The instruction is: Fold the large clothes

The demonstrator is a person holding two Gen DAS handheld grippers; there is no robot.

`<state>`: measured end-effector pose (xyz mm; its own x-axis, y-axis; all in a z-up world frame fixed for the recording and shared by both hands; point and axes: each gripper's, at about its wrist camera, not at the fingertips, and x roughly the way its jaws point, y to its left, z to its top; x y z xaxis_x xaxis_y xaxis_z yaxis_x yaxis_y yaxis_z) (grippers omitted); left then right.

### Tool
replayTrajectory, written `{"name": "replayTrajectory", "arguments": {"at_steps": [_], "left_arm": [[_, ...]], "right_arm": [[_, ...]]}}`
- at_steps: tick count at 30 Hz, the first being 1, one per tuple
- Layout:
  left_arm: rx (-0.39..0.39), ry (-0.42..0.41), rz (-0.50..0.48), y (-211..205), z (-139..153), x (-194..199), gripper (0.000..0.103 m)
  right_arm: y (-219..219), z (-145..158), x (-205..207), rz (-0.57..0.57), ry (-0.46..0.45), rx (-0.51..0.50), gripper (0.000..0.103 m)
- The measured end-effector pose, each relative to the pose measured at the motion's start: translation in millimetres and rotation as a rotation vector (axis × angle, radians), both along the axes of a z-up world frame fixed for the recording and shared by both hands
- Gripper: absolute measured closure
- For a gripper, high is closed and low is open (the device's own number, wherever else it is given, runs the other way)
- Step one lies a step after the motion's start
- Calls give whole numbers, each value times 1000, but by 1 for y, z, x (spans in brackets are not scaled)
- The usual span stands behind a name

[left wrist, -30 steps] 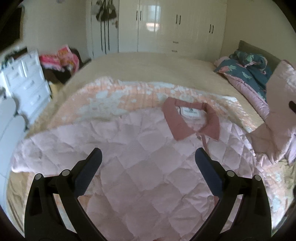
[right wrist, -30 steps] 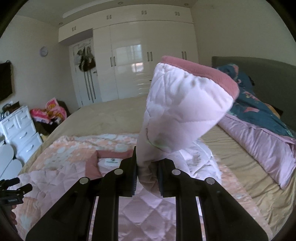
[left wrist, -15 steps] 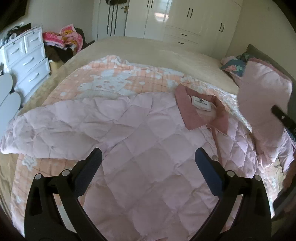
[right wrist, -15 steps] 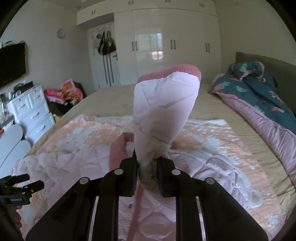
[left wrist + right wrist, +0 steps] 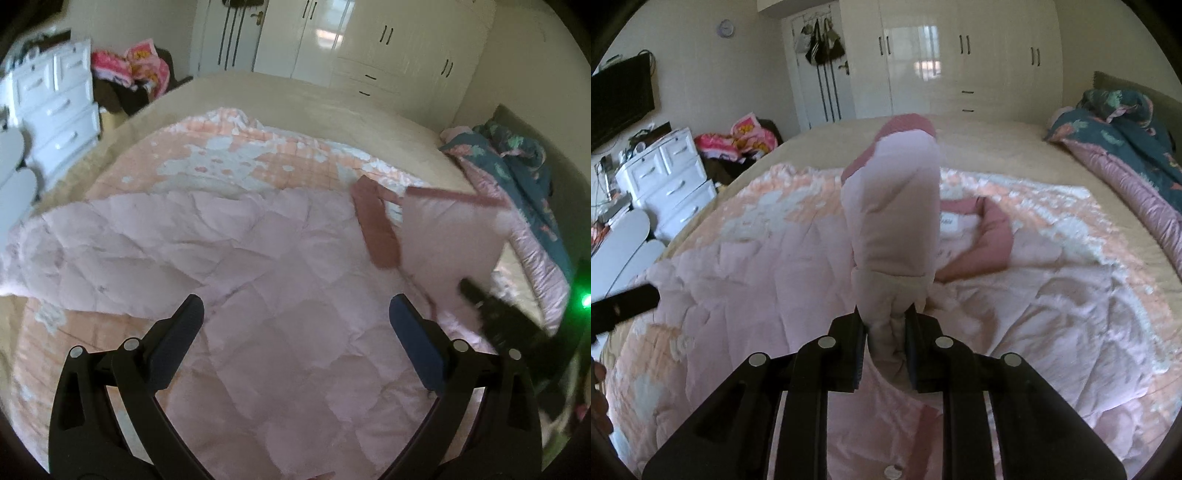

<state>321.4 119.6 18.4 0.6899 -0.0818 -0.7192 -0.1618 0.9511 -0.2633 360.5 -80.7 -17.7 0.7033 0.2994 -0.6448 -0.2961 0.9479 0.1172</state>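
A pale pink quilted jacket (image 5: 258, 277) with a dusty-rose collar (image 5: 376, 229) lies spread face up on the bed. My left gripper (image 5: 295, 325) hangs open above its body, with nothing between the fingers. My right gripper (image 5: 886, 325) pinches the jacket's right sleeve (image 5: 894, 206), whose rose cuff stands upright over the chest beside the collar (image 5: 993, 229). The right jaws are opening slightly, and the sleeve cloth is still squeezed between them. In the left wrist view the raised sleeve (image 5: 443, 240) and the right gripper (image 5: 476, 291) appear at the right. The other sleeve lies out to the left.
Under the jacket lies a peach and white blanket (image 5: 229, 155) on a beige bed (image 5: 295, 99). A dark floral quilt (image 5: 517, 166) is heaped at the right. White drawers (image 5: 59, 103) stand at the left and wardrobes (image 5: 960, 55) at the back.
My right gripper has carried the sleeve down and leftward, from high over the bed's right side to low above the jacket's chest. The left gripper has sunk a little closer to the jacket.
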Motion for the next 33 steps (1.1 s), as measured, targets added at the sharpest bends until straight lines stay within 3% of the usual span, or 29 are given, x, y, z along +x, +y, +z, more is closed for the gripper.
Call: {"name": "replayTrajectory", "arguments": {"at_steps": [9, 12, 13, 15, 21, 24, 28, 30, 32, 33], "left_arm": [[-216, 17, -23, 4, -15, -1, 9], [-281, 26, -62, -2, -20, 3, 9], [-335, 34, -92, -5, -25, 5, 9], [-418, 71, -122, -11, -35, 10, 9], [-446, 173, -122, -35, -65, 24, 9], [-504, 217, -106, -44, -84, 32, 9], [-505, 239, -82, -54, -98, 39, 10], [-457, 241, -67, -61, -98, 41, 45], [-393, 241, -66, -66, -94, 42, 60], [-375, 219, -85, -70, -88, 41, 76]], "right_arm": [[26, -40, -19, 124, 115, -8, 58], [29, -50, -27, 146, 166, 13, 41], [29, -51, -31, 161, 180, 22, 32], [25, -49, -41, 189, 190, 55, 24], [-16, -24, -70, 201, 149, 91, 20], [-50, -14, -75, 137, 113, 69, 19], [-104, -8, -73, 21, 103, 63, 19], [-129, -8, -72, -34, 106, 84, 19], [-151, -9, -71, -76, 107, 97, 19], [-158, -10, -72, -96, 108, 97, 19]]}}
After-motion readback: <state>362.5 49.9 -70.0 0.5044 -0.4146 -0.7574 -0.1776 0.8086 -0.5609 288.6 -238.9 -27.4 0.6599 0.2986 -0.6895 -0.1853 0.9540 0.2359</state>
